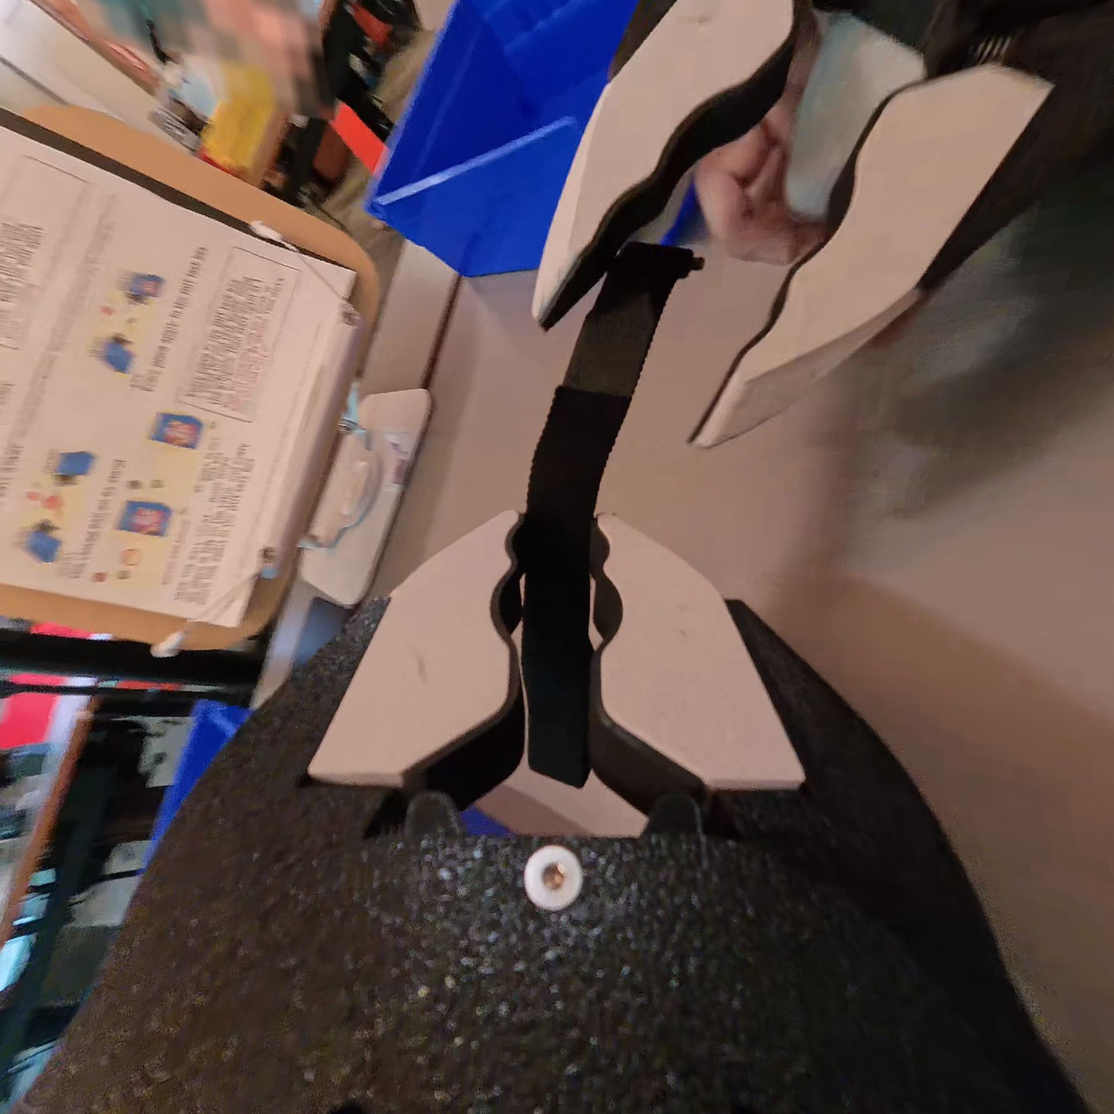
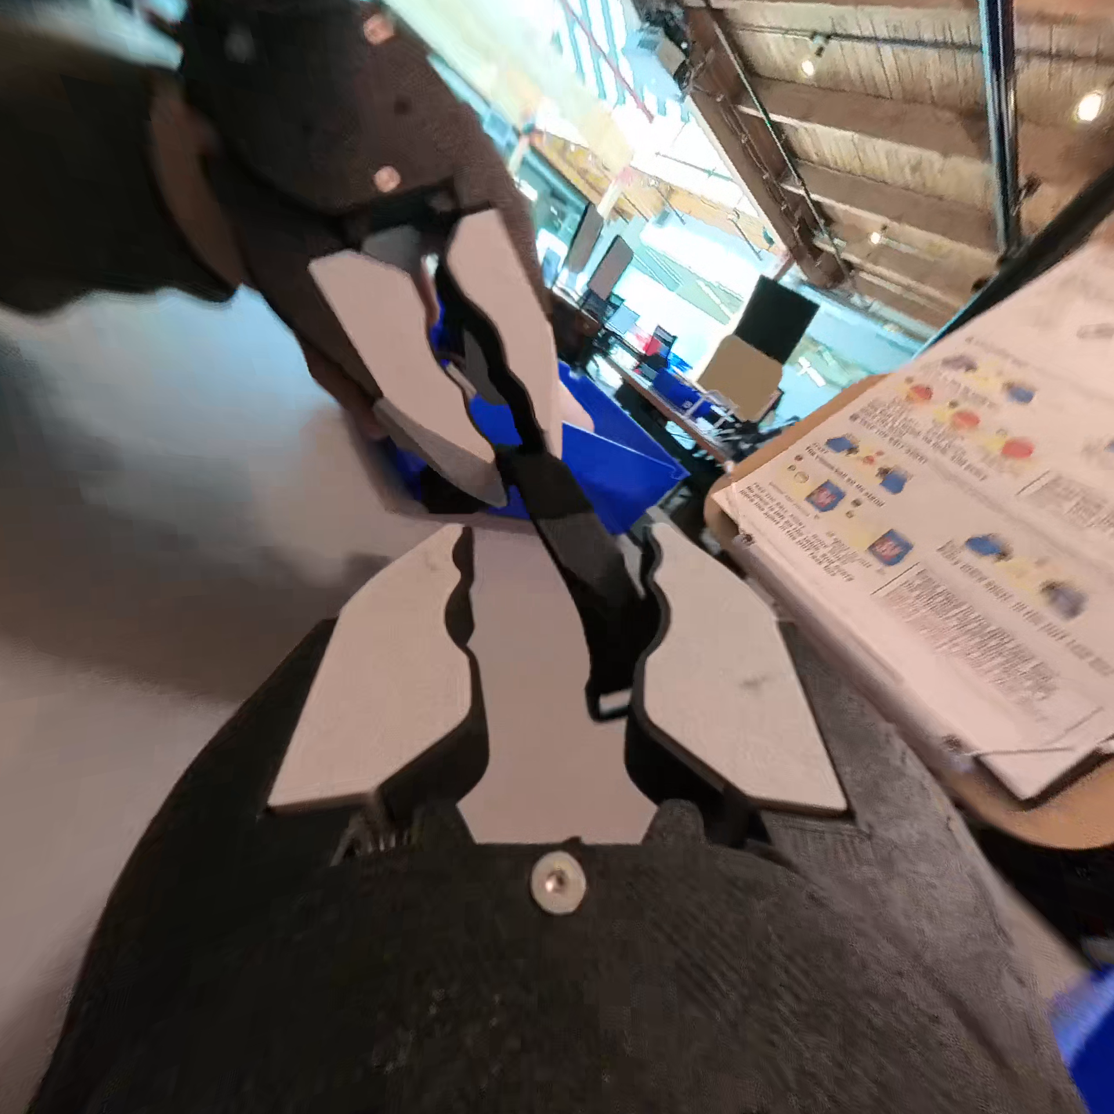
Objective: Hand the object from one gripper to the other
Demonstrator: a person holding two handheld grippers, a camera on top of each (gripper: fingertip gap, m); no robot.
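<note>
Workspace: pale table (image 1: 693, 482) in an open workshop with timber ceiling; blue bin (image 1: 482, 169) beyond, printed instruction sheet on a cardboard board (image 1: 151, 374) to one side, a flat white packet (image 1: 368, 494) beside it.

Object: a black strap (image 1: 572, 512), flexible webbing, held in the air between the two tools; one end clenched in my left gripper (image 1: 557, 651), fingers closed hard on it, with a short tail showing behind the pinch; the free end arcs up toward my right gripper (image 1: 747, 289).

Right gripper: jaws spread wide, not grasping anything; in the right wrist view the strap end, with a small buckle or loop, lies between the fingers of the right gripper (image 2: 557, 633), close against the right-hand one, I cannot tell whether touching.

My reading: handover is mid-way; receiver is positioned but not yet closed.

Risks:
- strap sits off-centre in the open jaws; closing now may catch only its edge or the buckle, giving a weak pinch;
- the webbing is limp and may swing out of the gap if either hand jolts; both views are motion-blurred;
- letting go on the left before the right pinch is firm would drop the strap to the table.
</note>
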